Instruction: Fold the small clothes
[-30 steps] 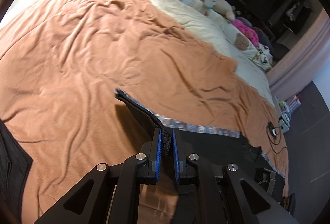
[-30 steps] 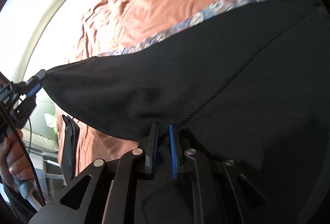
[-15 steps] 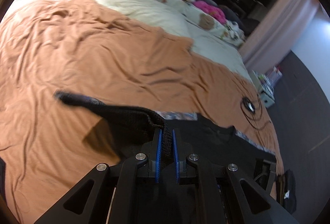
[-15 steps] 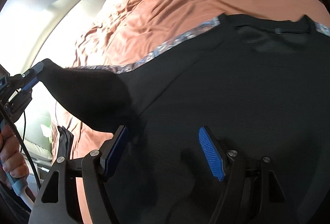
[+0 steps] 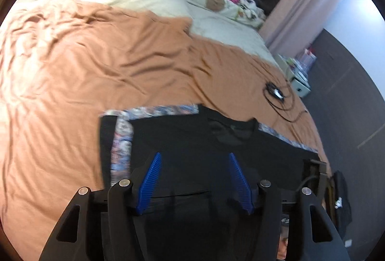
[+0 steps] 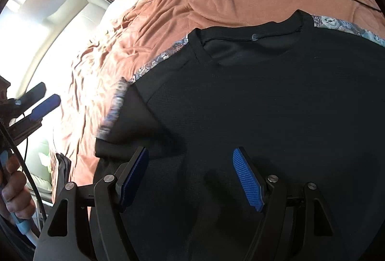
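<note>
- Black T-shirt point(image 6: 240, 97) lies flat on bed's orange blanket point(image 5: 108, 64), collar at far side, left sleeve looks tucked inward.
- Left claw point(image 5: 193, 179) and right claw point(image 6: 190, 177): both apart, holding nothing.
- Early stage; main folds remain.

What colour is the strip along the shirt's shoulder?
The strip has a blue-grey and white flowery print on the black shirt; the right wrist view shows it best.

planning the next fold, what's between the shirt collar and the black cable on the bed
Only bare orange blanket between the black shirt collar and the black cable, in the left wrist view.
</note>
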`<control>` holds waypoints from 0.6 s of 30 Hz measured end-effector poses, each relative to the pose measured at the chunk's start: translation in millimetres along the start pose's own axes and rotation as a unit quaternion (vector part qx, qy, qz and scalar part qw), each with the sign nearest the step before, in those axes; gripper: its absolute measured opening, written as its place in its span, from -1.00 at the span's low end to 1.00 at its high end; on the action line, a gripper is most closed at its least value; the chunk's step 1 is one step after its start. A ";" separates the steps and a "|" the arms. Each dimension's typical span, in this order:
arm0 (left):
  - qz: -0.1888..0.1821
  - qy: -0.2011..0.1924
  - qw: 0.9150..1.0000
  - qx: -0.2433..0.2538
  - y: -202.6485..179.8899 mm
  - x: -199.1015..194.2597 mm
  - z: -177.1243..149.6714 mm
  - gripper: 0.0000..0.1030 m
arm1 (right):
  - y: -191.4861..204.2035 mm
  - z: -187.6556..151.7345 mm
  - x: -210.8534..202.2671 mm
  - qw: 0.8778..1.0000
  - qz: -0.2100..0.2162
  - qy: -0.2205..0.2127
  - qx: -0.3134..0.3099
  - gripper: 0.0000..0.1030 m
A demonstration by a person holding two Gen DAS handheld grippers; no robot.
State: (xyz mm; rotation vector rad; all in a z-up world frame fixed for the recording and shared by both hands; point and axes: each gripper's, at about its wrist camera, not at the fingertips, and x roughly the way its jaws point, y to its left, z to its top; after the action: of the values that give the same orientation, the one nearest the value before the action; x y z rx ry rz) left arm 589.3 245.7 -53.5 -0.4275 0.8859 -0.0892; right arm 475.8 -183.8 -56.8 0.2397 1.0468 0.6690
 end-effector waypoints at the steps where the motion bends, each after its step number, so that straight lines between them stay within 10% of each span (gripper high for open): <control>1: 0.008 0.000 1.000 -0.006 7.0 -3.6 -0.9 0.17 | 2.0 0.4 0.2 1.000 -0.002 -0.002 -0.004 0.42; 18: 0.093 0.026 0.993 -0.067 122.4 -37.8 -62.4 0.11 | 94.7 2.7 49.0 0.983 -0.044 0.006 -0.179 0.41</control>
State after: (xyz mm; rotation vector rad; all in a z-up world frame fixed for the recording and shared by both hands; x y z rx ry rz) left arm 505.4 346.5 -109.2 -0.4668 0.9825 0.1313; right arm 456.8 -79.6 -44.6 -0.1220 0.9241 0.7656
